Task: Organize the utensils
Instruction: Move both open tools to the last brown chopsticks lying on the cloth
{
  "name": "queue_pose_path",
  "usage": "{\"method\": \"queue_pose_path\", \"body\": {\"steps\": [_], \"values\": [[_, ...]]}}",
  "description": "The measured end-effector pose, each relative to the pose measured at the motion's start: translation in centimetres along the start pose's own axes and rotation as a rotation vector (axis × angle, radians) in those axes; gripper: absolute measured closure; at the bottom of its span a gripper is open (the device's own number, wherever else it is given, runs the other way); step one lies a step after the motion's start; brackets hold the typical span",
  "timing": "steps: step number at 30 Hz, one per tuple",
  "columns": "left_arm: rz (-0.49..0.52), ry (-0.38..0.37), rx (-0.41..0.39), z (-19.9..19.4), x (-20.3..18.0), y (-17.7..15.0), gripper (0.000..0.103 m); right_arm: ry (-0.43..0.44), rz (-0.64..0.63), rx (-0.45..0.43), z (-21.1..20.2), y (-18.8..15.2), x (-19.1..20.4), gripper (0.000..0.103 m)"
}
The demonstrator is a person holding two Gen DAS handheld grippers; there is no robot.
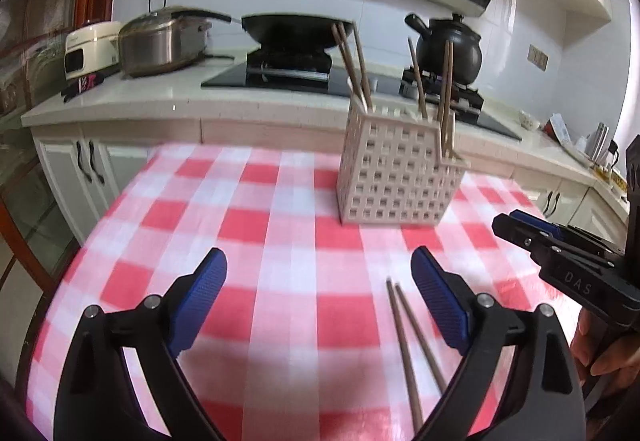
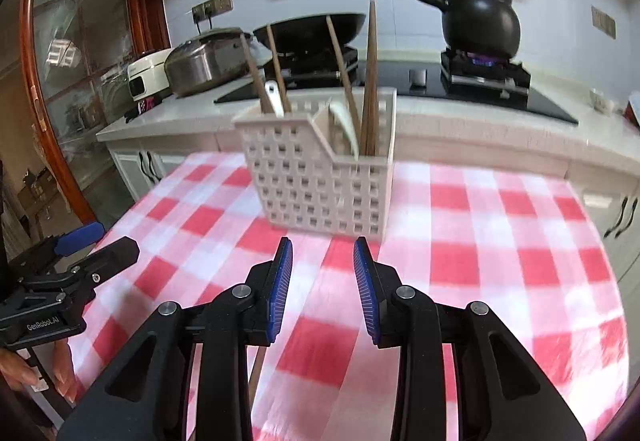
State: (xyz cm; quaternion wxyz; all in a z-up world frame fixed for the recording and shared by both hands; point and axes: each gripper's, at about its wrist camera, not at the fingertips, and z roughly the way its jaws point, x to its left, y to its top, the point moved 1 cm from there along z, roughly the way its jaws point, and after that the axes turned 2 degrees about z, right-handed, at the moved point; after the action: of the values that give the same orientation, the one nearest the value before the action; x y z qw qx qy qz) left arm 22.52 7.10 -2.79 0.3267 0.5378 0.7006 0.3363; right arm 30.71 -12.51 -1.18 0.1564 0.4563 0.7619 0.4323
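1. The left gripper point(image 1: 320, 281) stands wide open and empty above two loose chopsticks point(image 1: 404, 341) lying on the checked tablecloth point(image 1: 240, 221), close inside its right finger; I judge it should shift right to centre over them, then close low on both together.
2. The right gripper point(image 2: 323, 273) is part open, grasping nothing, near the white basket point(image 2: 316, 185).
3. Counted: one basket; about six chopsticks stand in it; two white spoons point(image 2: 274, 97) show, though blur leaves this unsure.
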Motion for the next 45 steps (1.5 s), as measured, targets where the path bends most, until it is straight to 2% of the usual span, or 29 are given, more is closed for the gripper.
{"method": "queue_pose_path", "body": {"steps": [4, 11, 17, 26, 37, 42, 45], "values": [[0.012, 0.009, 0.042, 0.2, -0.1, -2.4, 0.013, 0.002, 0.018, 0.039, 0.4, -2.2, 0.3, 0.071], [0.03, 0.012, 0.086, 0.8, -0.4, -4.5, 0.013, 0.005, 0.015, 0.106, 1.2, -4.4, 1.1, 0.071], [0.035, 0.021, 0.096, 1.2, -0.2, -4.9, 0.013, 0.008, -0.006, 0.174, 2.3, -5.7, 1.9, 0.071], [-0.001, 0.051, 0.128, 2.0, 1.5, -5.5, 0.013, 0.046, -0.088, 0.228, 2.5, -6.9, 4.5, 0.071], [0.006, 0.057, 0.129, 1.7, 1.8, -6.0, 0.013, -0.043, -0.182, 0.281, 4.7, -7.6, 6.4, 0.072], [-0.001, 0.066, 0.13, 1.6, 2.3, -6.1, 0.013, -0.041, -0.177, 0.284, 5.0, -7.4, 6.4, 0.076], [-0.005, 0.067, 0.135, 1.7, 2.4, -6.2, 0.013, -0.042, -0.186, 0.28, 4.9, -7.5, 6.4, 0.083]]}}
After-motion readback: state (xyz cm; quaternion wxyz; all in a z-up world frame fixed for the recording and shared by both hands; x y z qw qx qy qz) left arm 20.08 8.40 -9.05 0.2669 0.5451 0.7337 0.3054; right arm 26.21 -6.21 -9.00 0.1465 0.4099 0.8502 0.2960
